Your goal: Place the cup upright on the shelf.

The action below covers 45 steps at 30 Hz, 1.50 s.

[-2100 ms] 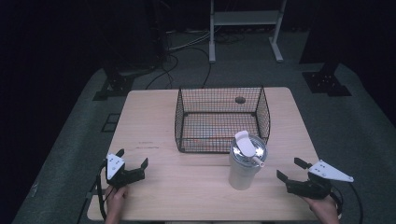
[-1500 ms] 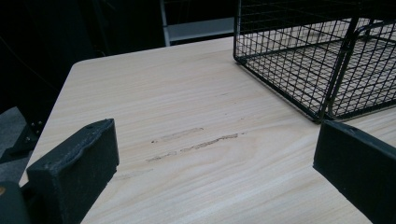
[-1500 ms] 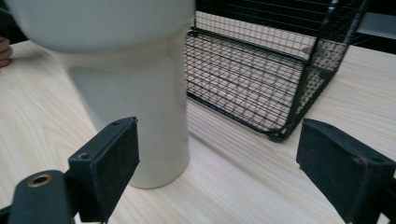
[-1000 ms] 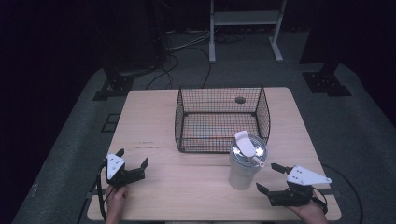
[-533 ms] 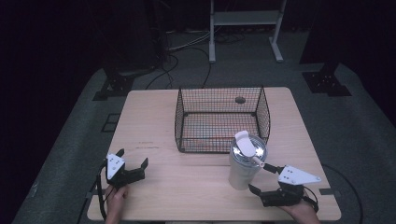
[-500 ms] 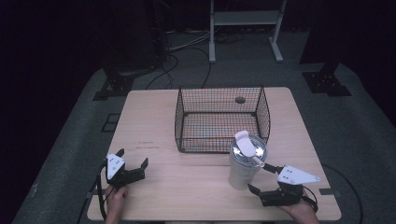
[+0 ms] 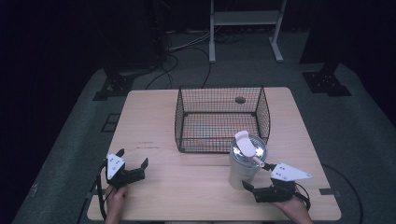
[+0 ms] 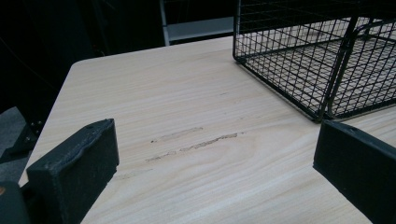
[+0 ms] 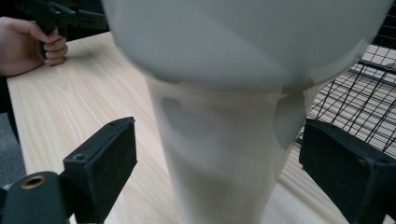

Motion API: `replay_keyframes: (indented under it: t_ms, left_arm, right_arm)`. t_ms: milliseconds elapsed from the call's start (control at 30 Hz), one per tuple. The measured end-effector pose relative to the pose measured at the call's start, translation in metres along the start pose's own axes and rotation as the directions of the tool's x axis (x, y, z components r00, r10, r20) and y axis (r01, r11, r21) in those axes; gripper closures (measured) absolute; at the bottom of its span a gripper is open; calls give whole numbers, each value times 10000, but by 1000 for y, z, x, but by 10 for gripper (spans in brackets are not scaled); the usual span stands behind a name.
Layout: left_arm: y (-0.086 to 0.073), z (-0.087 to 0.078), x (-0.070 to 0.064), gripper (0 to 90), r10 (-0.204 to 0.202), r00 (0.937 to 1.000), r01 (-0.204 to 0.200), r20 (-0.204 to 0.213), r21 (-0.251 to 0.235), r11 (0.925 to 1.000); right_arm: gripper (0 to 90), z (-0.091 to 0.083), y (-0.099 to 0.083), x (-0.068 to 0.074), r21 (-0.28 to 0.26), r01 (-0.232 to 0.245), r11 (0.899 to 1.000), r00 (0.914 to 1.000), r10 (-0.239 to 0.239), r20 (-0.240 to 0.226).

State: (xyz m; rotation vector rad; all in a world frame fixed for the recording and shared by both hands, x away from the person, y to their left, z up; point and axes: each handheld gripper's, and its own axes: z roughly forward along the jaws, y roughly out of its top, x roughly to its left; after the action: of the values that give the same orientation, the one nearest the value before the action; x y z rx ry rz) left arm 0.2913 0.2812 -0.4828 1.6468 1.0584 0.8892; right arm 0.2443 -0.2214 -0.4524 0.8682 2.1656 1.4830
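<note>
Reaching: right gripper [image 7: 256, 184] is closing in on the tumbler [image 7: 245, 163], its jaws spread wide on either side of the lower body, not yet touching.
Tumbler: standing upright on the table [image 7: 187, 196], just in front of the wire basket [image 7: 219, 116], probably bound for it.
Waiting: left gripper [image 7: 133, 165] is resting near the table's front left, jaws apart and holding nothing, well clear of the work.

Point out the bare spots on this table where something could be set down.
The widest bare patch of the table lies left of the wire basket, running down to the left gripper. Another lies along the near edge between that gripper and the tumbler. It is crowded at the basket's near right corner, where the tumbler stands and the right gripper brackets it, jaws open.
</note>
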Motion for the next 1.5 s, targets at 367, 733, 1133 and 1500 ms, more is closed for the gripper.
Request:
replay_keyframes:
  t_ms: [367,733,1133,1500]
  left_arm:
    - [0,0,0,0,-18,10000,18,-7,0,10000]
    - [0,0,0,0,-15,10000,15,-9,-19,10000]
    - [0,0,0,0,-10,10000,10,6,-38,10000]
    - [0,0,1,0,-31,10000,31,13,-50,10000]
  right_arm:
    - [95,15,3,-1,-172,-25,9998,9997,29,240]
    - [81,24,3,-1,-589,74,9982,9996,-58,270]
    - [79,33,5,-1,-968,-14,9953,9997,38,249]
    - [89,32,5,0,-976,115,9952,9995,-85,310]
